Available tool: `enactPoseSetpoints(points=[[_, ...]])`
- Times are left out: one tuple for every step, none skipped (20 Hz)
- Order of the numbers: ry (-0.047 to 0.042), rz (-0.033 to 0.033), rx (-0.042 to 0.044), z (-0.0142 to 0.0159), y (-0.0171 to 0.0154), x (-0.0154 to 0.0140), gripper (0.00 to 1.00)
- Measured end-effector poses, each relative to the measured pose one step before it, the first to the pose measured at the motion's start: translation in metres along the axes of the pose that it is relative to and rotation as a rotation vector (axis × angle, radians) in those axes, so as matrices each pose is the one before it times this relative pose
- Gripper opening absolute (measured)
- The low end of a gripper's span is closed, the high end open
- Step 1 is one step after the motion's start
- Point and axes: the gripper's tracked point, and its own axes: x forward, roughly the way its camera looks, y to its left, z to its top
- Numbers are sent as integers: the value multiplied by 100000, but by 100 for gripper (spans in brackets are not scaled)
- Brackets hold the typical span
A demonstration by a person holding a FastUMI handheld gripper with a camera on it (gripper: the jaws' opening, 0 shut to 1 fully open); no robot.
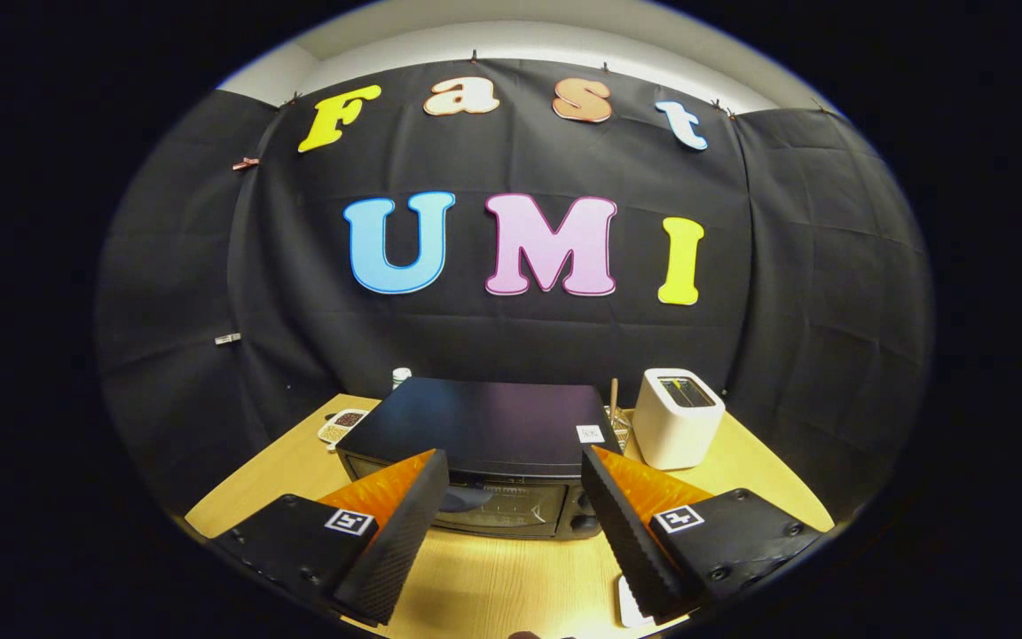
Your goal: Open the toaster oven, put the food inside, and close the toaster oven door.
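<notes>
Claw (515,497) fingers spread, empty; black toaster oven (484,453) just ahead, door closed.

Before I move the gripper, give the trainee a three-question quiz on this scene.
1. True or false: the toaster oven door is shut.
2. What stands just to the right of the toaster oven? A) a white pop-up toaster B) a kettle C) a pan
3. Fill in: the gripper fingers are ____, with nothing between them.

Key:
1. True; the door sits flush on the oven's front, just ahead of the fingers.
2. A; the white pop-up toaster stands on the wooden table.
3. Open.
</notes>
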Motion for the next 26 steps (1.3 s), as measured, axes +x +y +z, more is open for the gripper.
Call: enactPoseSetpoints(points=[[1077,-1024,-32,-435,230,898,98],[1179,-1117,61,-428,156,726,98],[1801,-592,651,-487,447,762,99],[1843,281,978,-581,629,722,99],[1816,270,642,-476,628,627,98],[1549,195,-32,-476,547,607,98],[1105,107,-721,-370,511,720,98],[1146,11,-897,-470,469,701,99],[1459,14,-508,-608,450,622,99],[1719,-197,208,-689,317,633,99],[1999,-190,1043,-629,304,504,99],[1953,-98,1346,-606,343,521,99],[1767,-235,1170,-442,293,480,99],[1362,-261,808,-403,249,397,99],[943,-94,62,-242,279,379,99],[-762,-782,-1277,76,4,121,99],[-1056,946,-688,288,317,232,99],[1530,942,831,-346,318,244,98],[804,12,1438,66,36,-28,99],[540,-366,216,-37,35,52,99],[1082,20,-863,-200,79,67,99],[1037,203,-417,-261,39,-51,99],[1953,-607,-180,-460,-270,-86,99],[-230,135,110,54,-14,-17,98],[966,193,-486,-292,-37,-262,97],[259,83,-271,-65,3,-332,97]])
